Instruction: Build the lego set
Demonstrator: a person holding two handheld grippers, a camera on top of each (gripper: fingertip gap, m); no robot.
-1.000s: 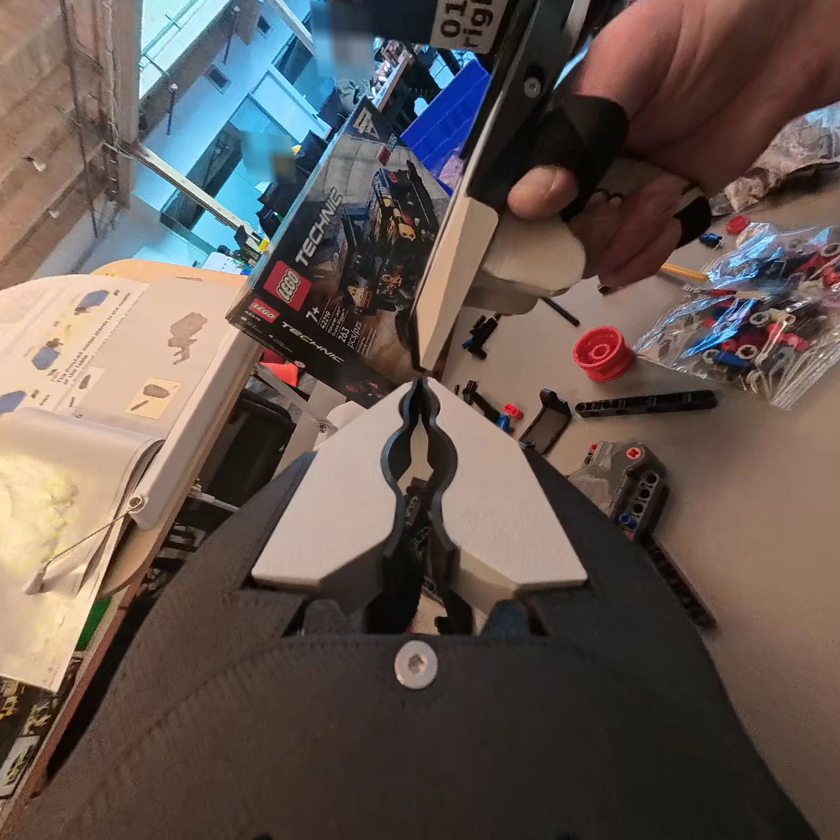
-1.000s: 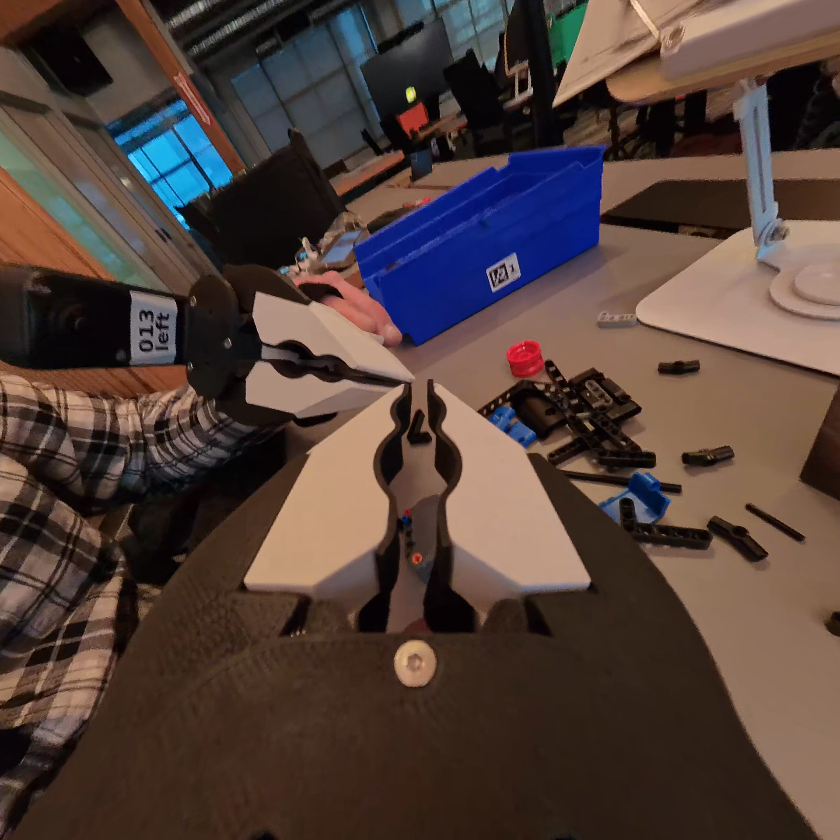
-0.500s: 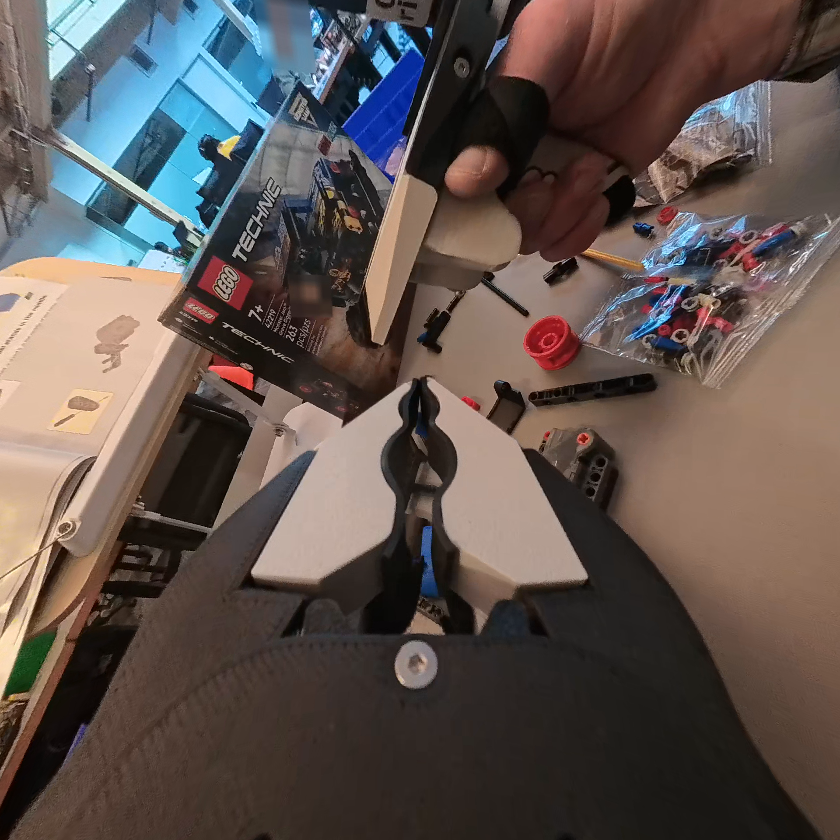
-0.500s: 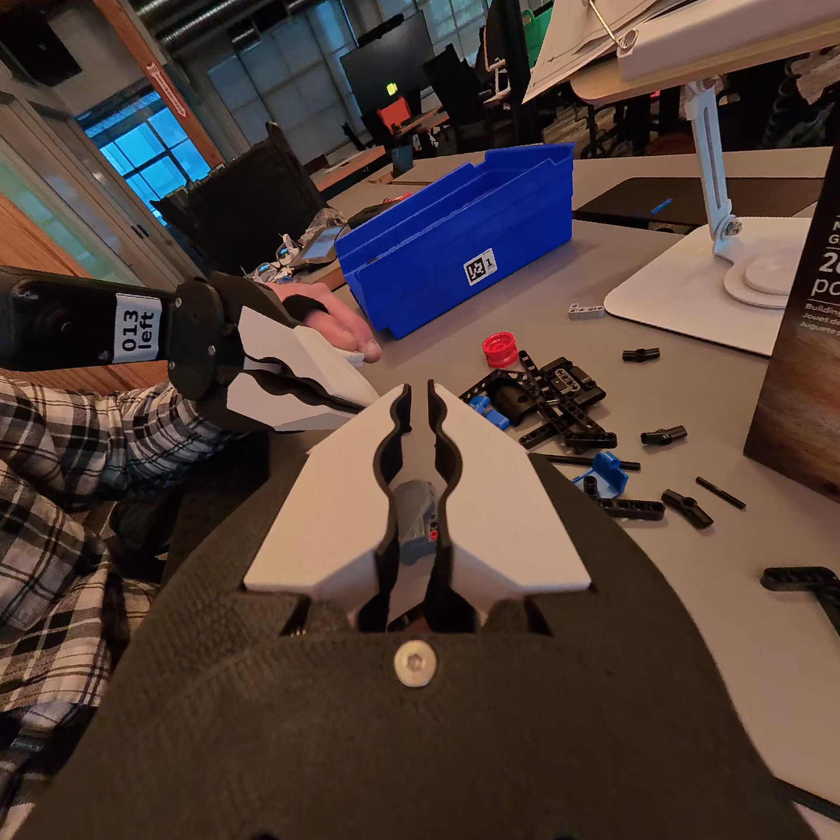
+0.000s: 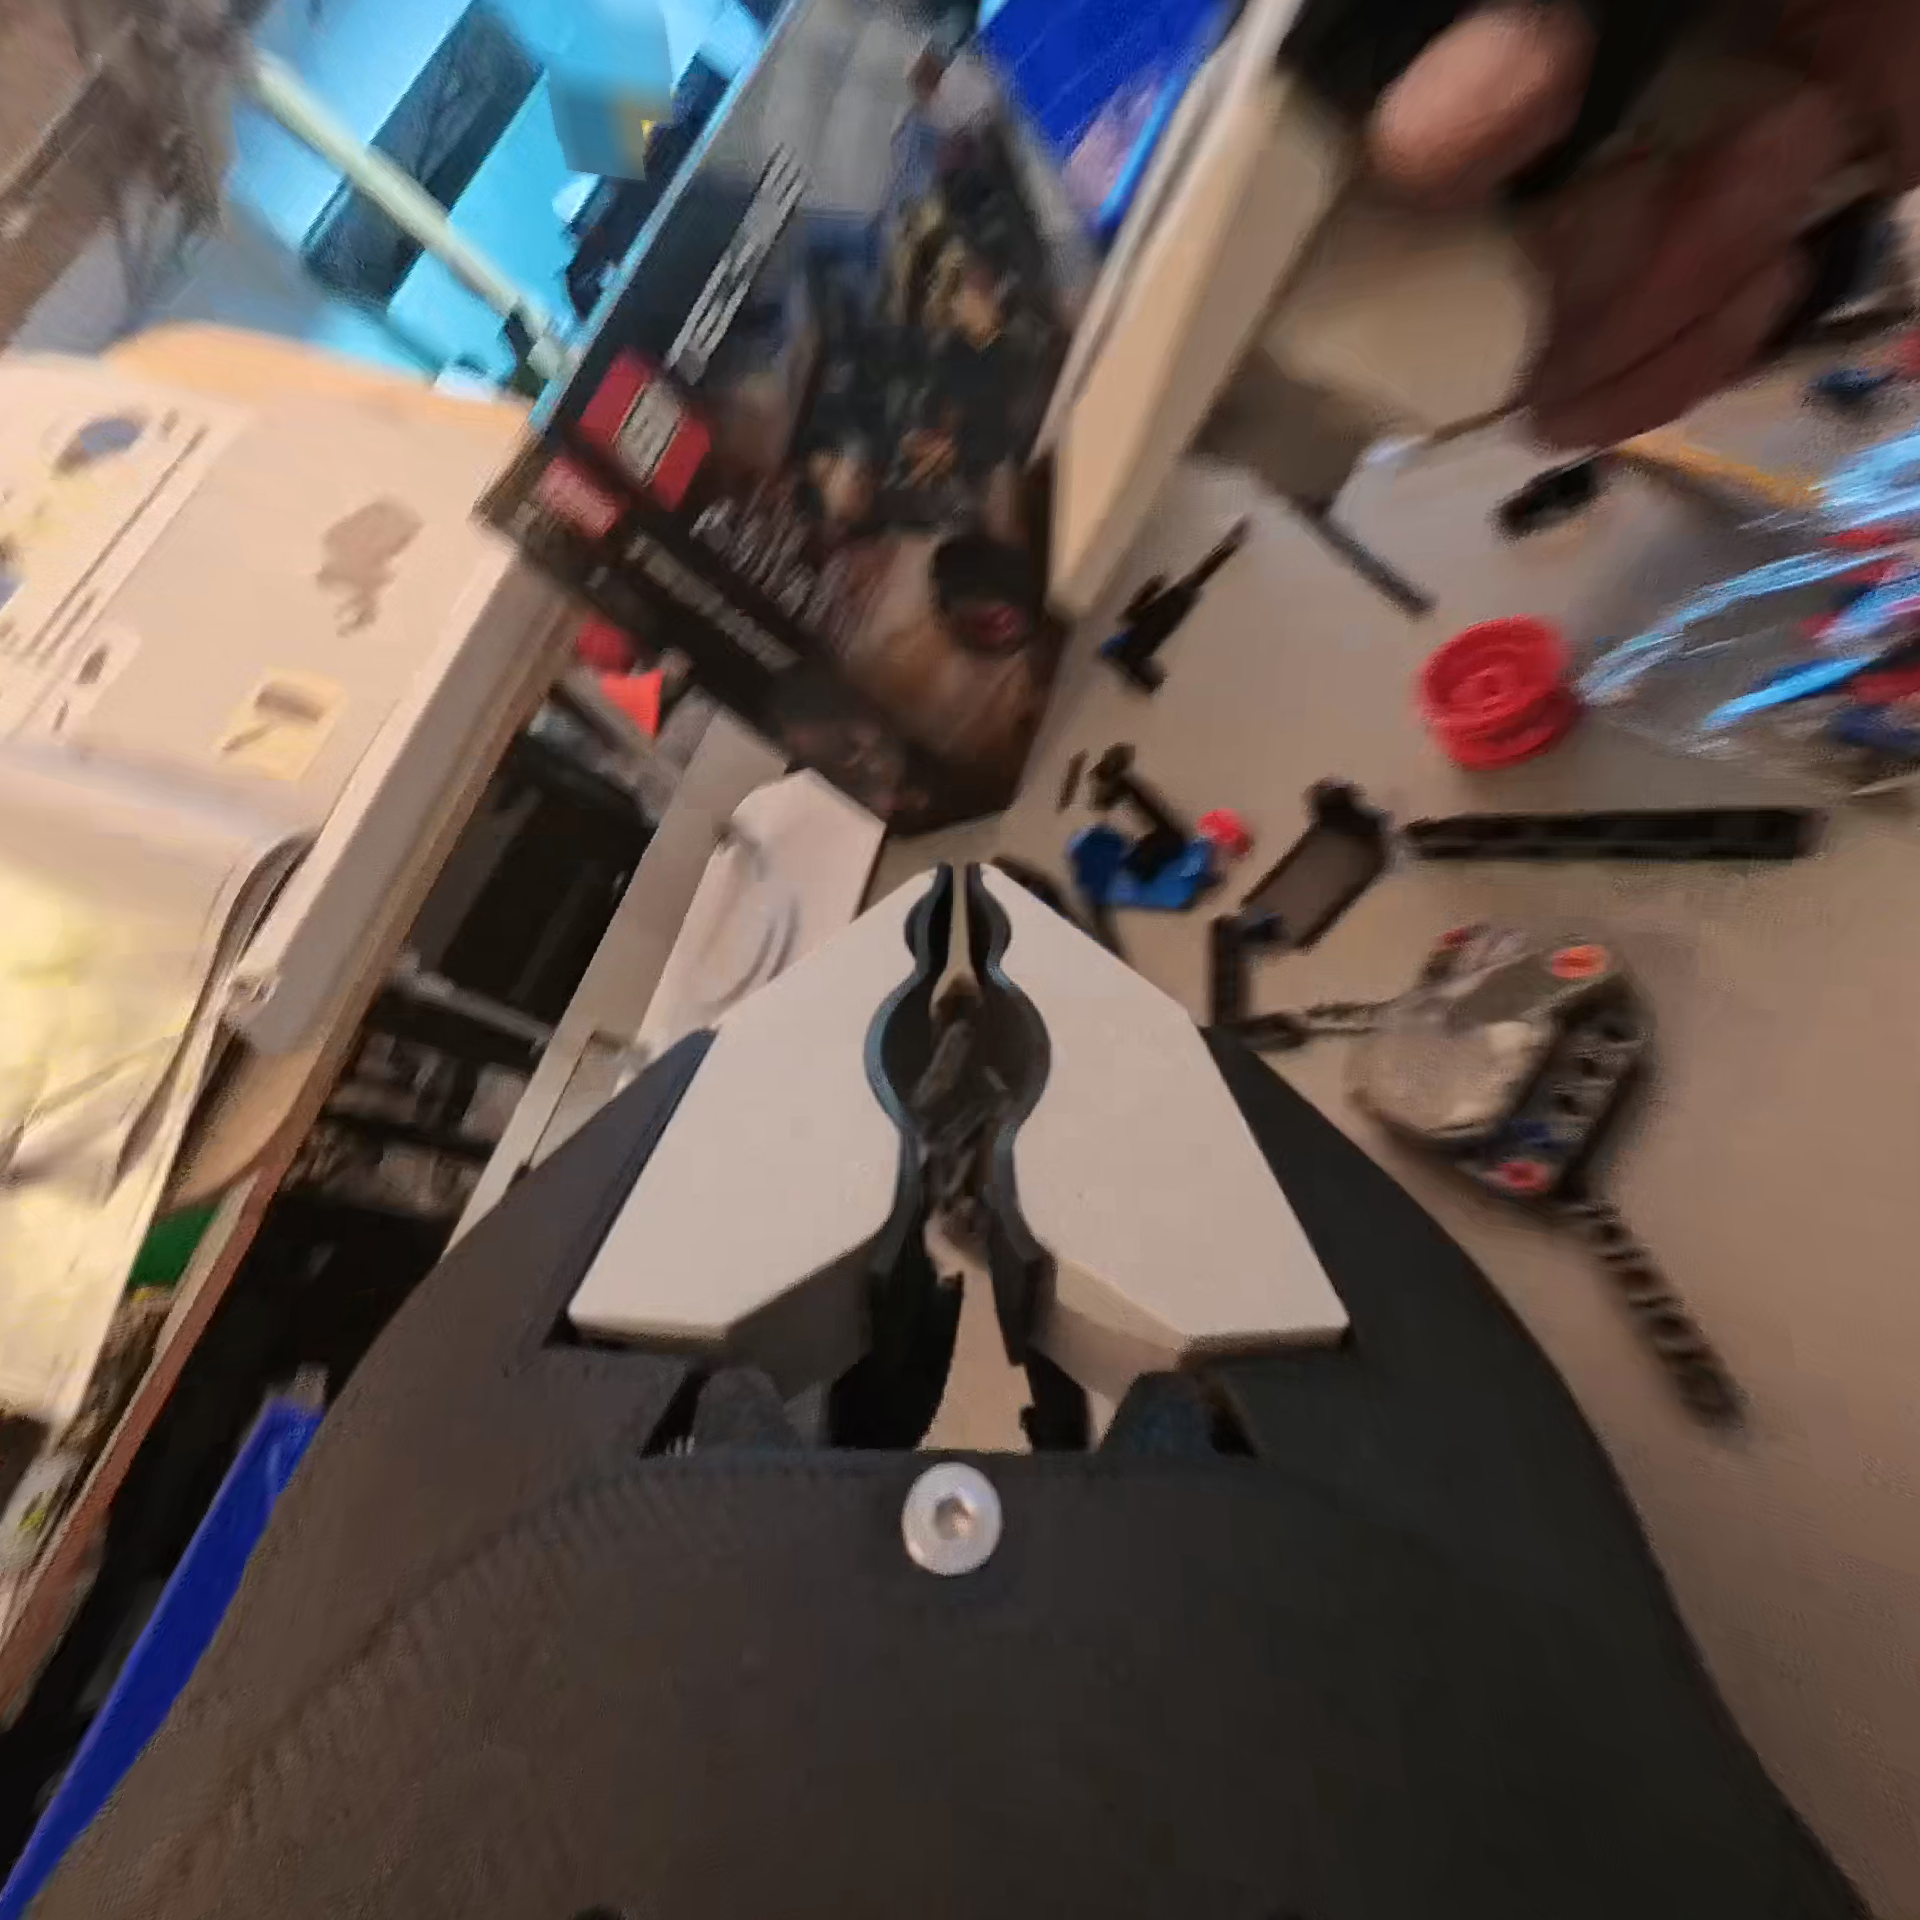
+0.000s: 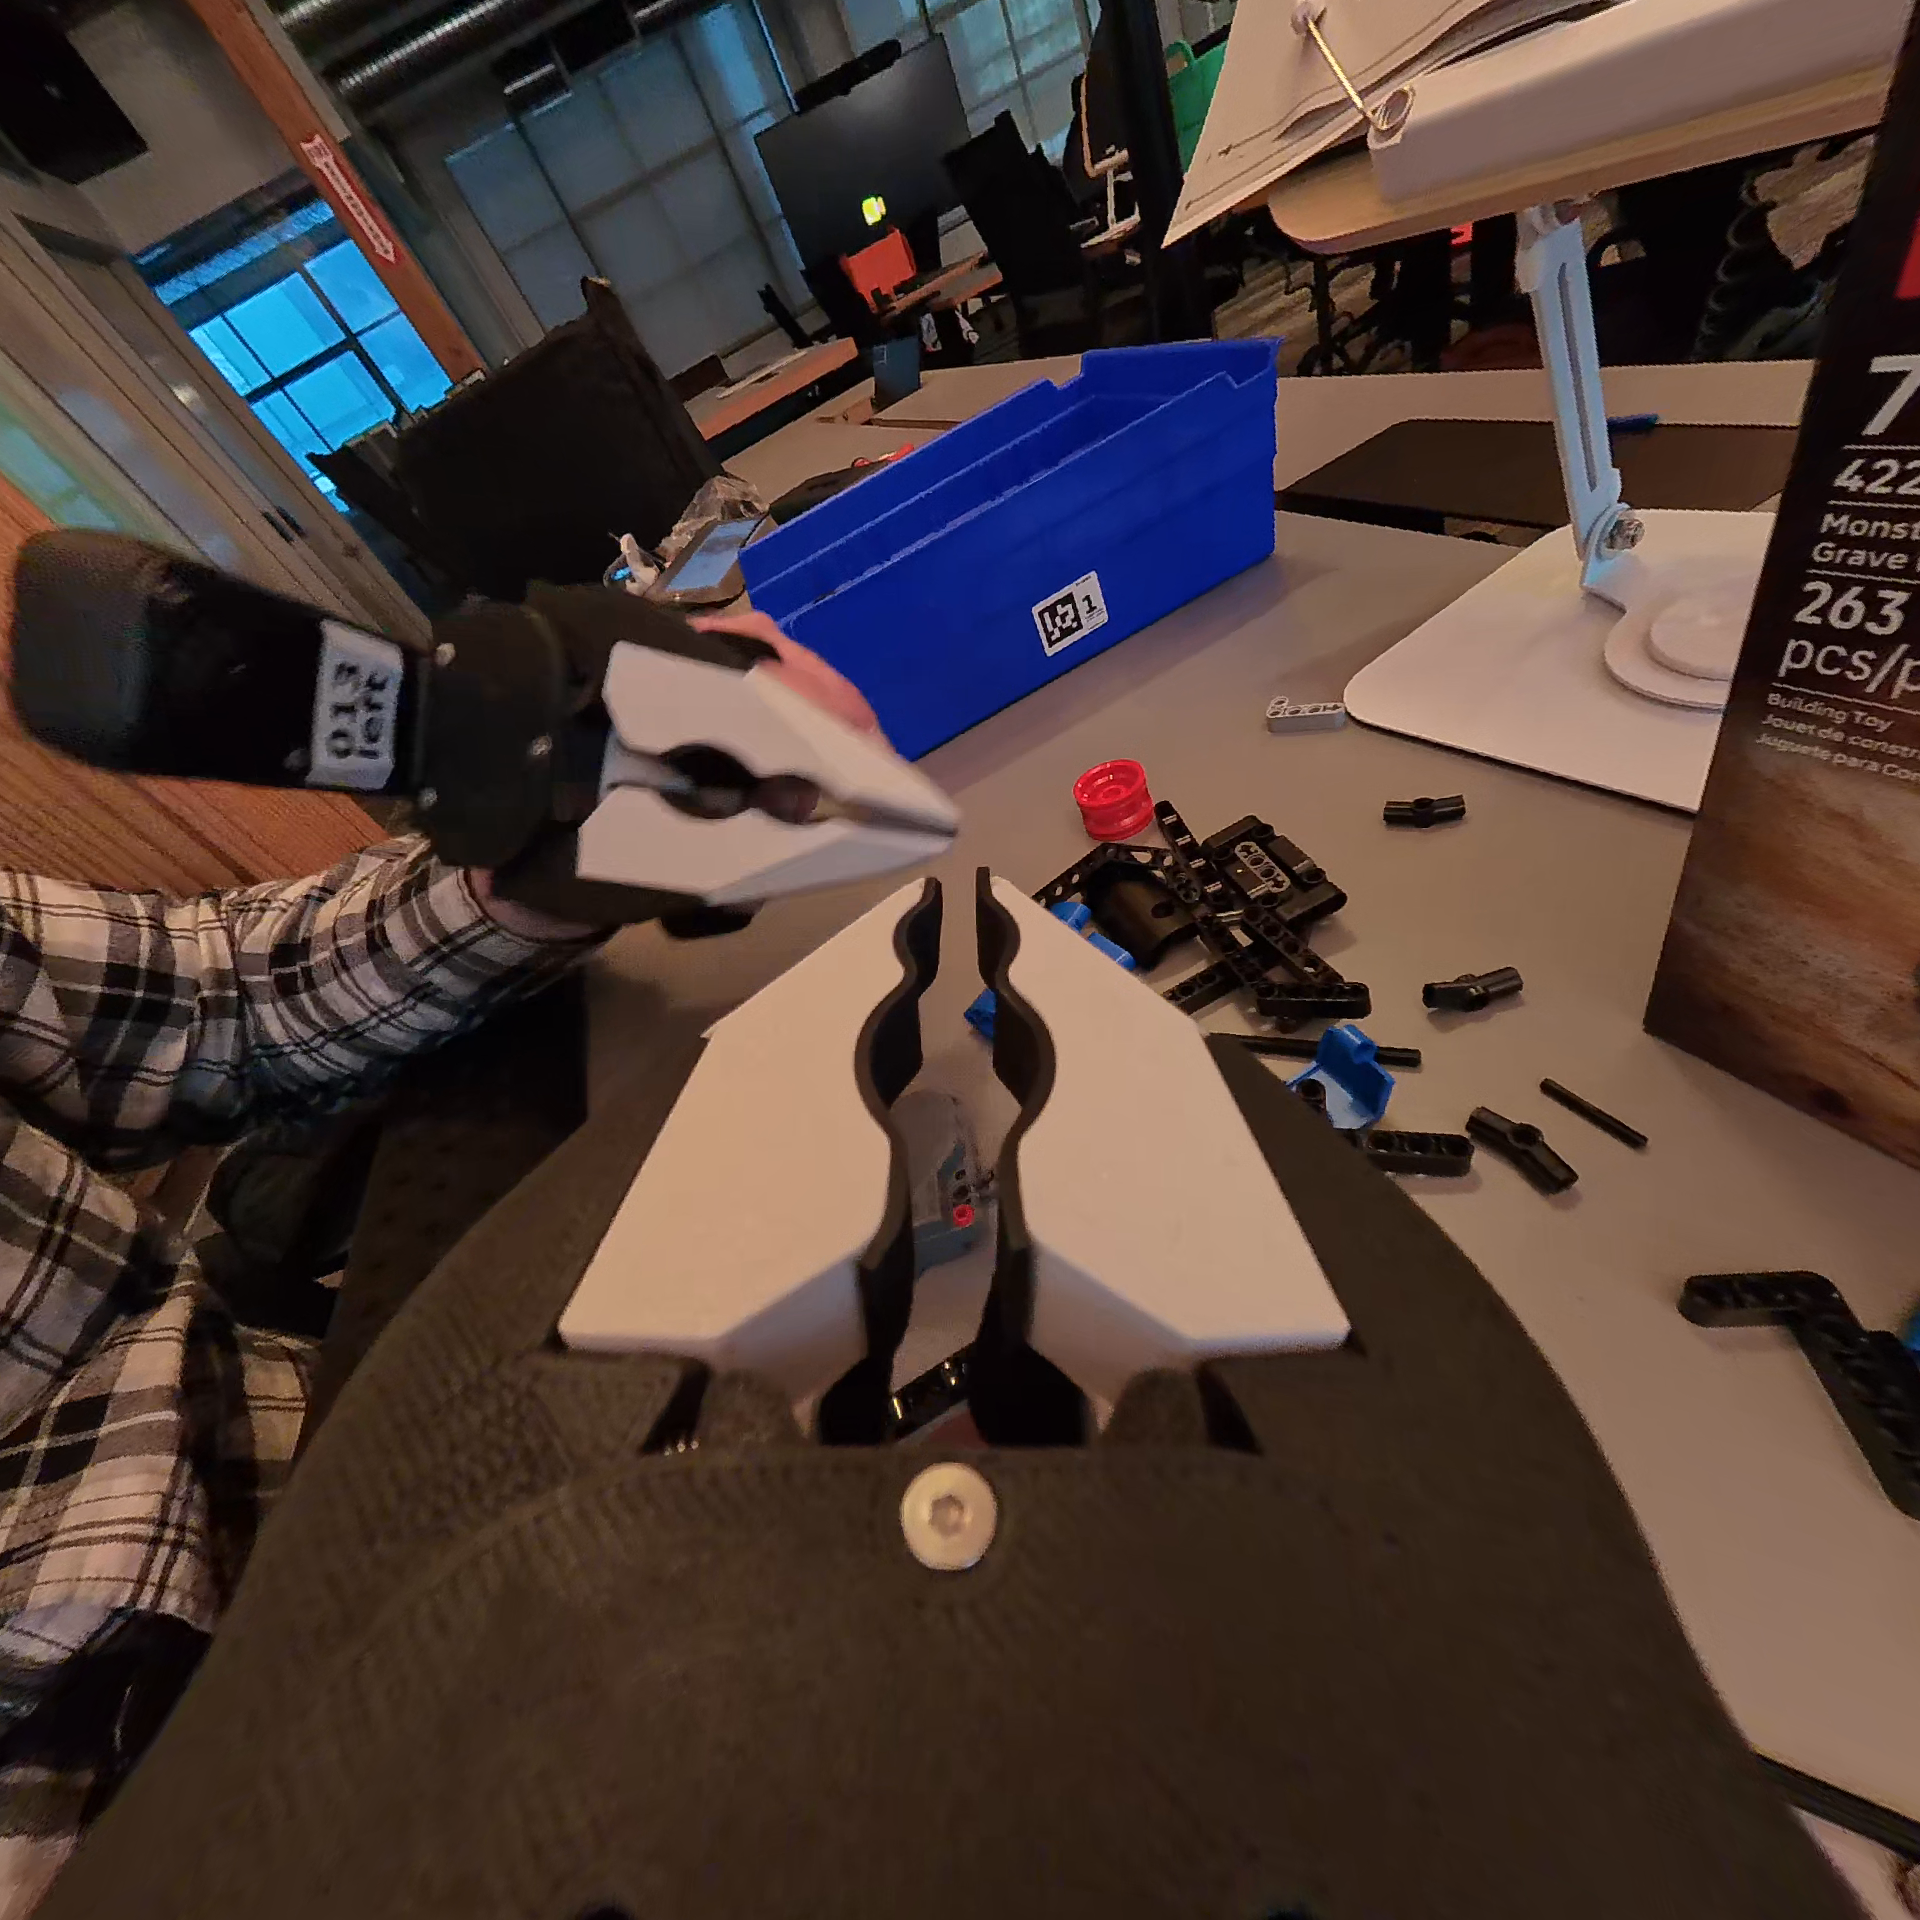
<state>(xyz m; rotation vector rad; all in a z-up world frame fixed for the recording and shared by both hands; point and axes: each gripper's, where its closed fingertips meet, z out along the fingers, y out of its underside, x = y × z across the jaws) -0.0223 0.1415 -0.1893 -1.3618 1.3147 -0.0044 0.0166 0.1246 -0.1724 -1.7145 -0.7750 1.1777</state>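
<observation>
Left hand-held gripper (image 6: pixel 940 826) moved up and closer to the right hand-held gripper (image 6: pixel 958 896) since 0.5 s ago; both hang above the desk (image 6: pixel 1558 914), tips near each other. Left is clenched, nothing clearly held; right has a narrow gap, nothing at its tips. Loose black lego pieces (image 6: pixel 1236 914), red wheel (image 6: pixel 1114 798) and set box (image 5: pixel 831 468) sit on the desk.

Heavy motion blur smeared the left wrist view, where the box (image 5: pixel 821 499) and red wheel (image 5: pixel 1496 691) lost their edges. The right wrist view was sharp but dim, with cool blue daylight from the windows (image 6: pixel 301 343) at rear left. Wide-angle distortion bent the lines at both frames' edges.
</observation>
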